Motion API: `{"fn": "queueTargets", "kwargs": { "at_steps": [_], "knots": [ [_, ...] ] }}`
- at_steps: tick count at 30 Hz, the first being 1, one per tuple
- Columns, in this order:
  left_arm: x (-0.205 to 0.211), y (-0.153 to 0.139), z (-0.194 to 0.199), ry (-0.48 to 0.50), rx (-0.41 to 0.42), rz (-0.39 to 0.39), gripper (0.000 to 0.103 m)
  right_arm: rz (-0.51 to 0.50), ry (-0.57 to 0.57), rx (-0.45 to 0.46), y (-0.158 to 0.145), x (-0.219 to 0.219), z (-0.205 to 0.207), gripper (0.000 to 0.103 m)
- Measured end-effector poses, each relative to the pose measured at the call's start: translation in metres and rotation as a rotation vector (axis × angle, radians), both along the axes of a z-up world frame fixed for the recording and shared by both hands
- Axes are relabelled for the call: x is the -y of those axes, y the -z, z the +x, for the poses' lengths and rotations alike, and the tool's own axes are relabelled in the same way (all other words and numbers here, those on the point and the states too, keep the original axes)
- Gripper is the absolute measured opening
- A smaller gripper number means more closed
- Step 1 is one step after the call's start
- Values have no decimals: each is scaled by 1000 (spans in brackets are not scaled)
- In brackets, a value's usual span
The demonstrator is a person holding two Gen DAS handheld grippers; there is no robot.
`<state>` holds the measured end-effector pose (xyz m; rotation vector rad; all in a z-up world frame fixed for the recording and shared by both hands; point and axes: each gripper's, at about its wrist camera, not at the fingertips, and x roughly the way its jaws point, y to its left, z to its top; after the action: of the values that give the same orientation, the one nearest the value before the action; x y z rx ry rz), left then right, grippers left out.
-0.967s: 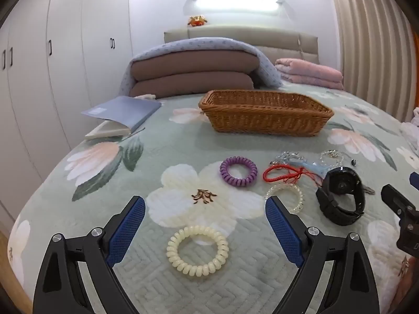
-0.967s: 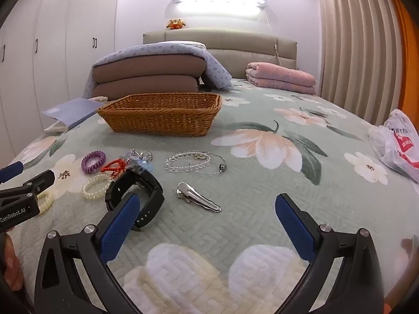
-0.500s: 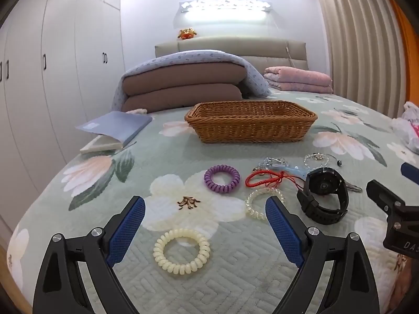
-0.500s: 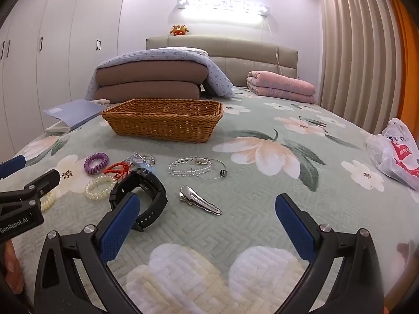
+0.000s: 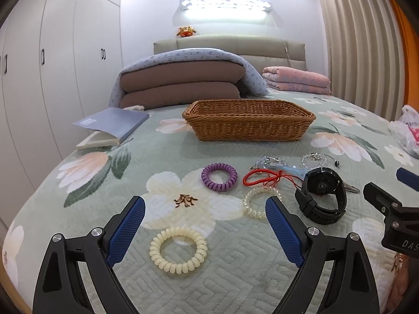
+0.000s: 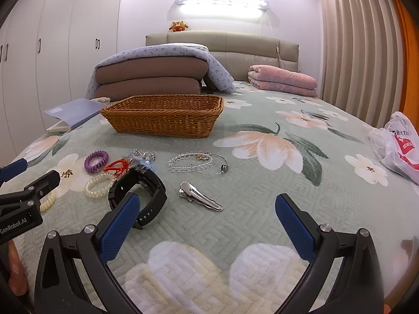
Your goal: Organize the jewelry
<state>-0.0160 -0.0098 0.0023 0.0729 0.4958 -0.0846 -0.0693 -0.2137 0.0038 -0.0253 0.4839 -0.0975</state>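
Observation:
Jewelry lies on a floral bedspread in front of a wicker basket (image 5: 248,124) (image 6: 162,117). My left gripper (image 5: 205,206) is open and empty, above a cream coil hair tie (image 5: 178,250). Ahead lie a purple coil tie (image 5: 218,176), a clear coil tie (image 5: 258,201), a red cord (image 5: 262,179) and a black watch (image 5: 322,196). My right gripper (image 6: 207,201) is open and empty, its left finger in front of the watch (image 6: 138,193). A silver hair clip (image 6: 200,196) and a bead bracelet (image 6: 191,161) lie ahead of it.
A blue book (image 5: 112,124) lies at the left near the bed's edge. Stacked brown cushions under a quilt (image 5: 183,83) and a pink folded blanket (image 5: 296,81) sit behind the basket. A plastic bag (image 6: 398,146) lies at the right.
Both grippers have tilted up and drawn back a little, so the jewelry sits lower and farther in the views. Nothing on the bed has moved. Both stay open.

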Motion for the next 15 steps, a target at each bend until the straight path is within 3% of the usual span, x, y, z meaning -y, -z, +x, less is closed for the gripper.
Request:
{"fn": "queueTargets", "kwargs": {
  "at_steps": [15],
  "knots": [
    [-2,4,2,-4,-14,-28,94,3,-1,-5,1,-1,0,103]
  ]
}}
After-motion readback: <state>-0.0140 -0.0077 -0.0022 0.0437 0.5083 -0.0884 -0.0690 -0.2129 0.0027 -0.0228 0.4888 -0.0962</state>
